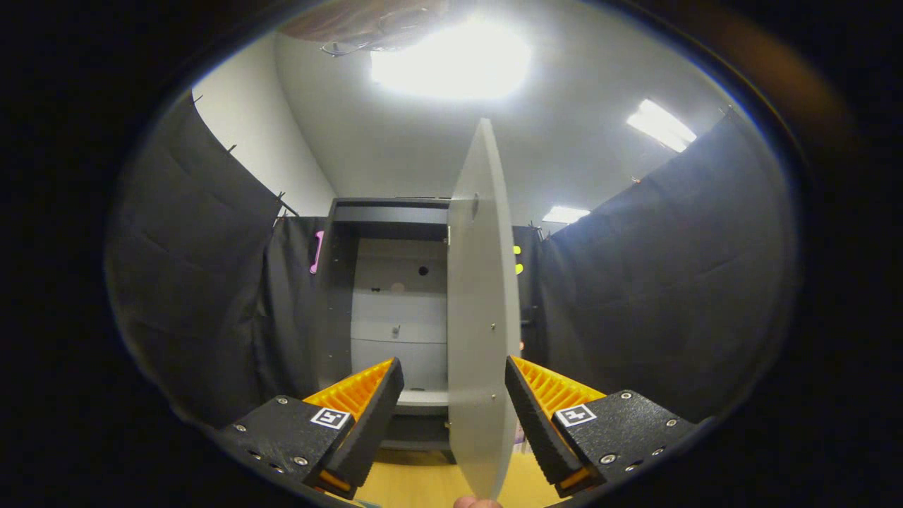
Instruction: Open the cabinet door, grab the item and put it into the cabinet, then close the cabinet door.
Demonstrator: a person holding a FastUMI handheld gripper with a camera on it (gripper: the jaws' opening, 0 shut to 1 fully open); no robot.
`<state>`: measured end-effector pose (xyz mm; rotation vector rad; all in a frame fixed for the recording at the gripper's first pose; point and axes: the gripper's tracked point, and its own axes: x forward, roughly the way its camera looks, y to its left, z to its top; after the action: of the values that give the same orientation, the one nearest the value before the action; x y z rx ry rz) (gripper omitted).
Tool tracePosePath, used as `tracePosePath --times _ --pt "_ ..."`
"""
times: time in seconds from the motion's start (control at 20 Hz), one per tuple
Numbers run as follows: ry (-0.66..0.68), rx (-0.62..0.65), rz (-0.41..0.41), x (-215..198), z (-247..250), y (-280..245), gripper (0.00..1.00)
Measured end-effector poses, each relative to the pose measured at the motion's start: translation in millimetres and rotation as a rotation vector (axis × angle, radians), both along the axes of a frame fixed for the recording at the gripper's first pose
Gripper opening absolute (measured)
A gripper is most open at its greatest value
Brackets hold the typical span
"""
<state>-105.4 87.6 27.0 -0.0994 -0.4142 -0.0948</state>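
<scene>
A gray cabinet (395,303) straight ahead, beyond the fingers, standing on a light wood table (423,487). Open at the front. Pale back wall inside, with a small dark hole high up and a little tan spot near it. Also a small metal bit lower down on the back wall. A white shelf (422,397) low inside, just past the tip of the left finger. Cannot tell if anything sits on that shelf or anywhere else in the cabinet.

The cabinet door (481,310) swung out toward the camera, seen edge-on, tall and thin and pale gray. Standing upright between the two fingers, running from well above them down to below them.

The gripper (455,416) with fingers spread wide apart, one on each side of the door. Left finger (367,416) with a clear gap to the door. Right finger (543,423) very close to the door, maybe touching it; cannot tell for sure. Not pinching the door.

A bit of a fingertip (476,502) of a person right under the bottom of the door.

The item to put away: cannot tell where.

Black cloth walls on both sides, bright ceiling lights above.
</scene>
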Motion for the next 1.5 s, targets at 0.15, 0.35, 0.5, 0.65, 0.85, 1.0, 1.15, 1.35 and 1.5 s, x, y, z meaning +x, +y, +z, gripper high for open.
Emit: tracePosePath --times 0.15,0.35,0.5,0.65,0.85,1.0,1.15,1.35,1.5 --pt "0.081 0.02 0.034 19.9 -65.5 39.9 0.9" --pt "0.177 0.082 0.074 45.5 -161.5 71.1 0.9" --pt "0.257 0.113 0.022 70.3 -237.1 66.3 0.9" --pt "0.326 0.026 -0.029 94.4 -300.2 65.4 0.9" --pt "0.343 0.029 0.003 100.3 -325.7 75.9 0.9" --pt "0.343 0.032 -0.001 102.9 -342.5 77.3 0.9" --pt "0.383 0.057 0.008 102.6 -374.0 76.8 0.91" --pt "0.445 0.114 -0.002 110.8 -412.0 74.3 0.9" --pt "0.528 0.145 0.044 116.7 -442.9 84.7 0.87"
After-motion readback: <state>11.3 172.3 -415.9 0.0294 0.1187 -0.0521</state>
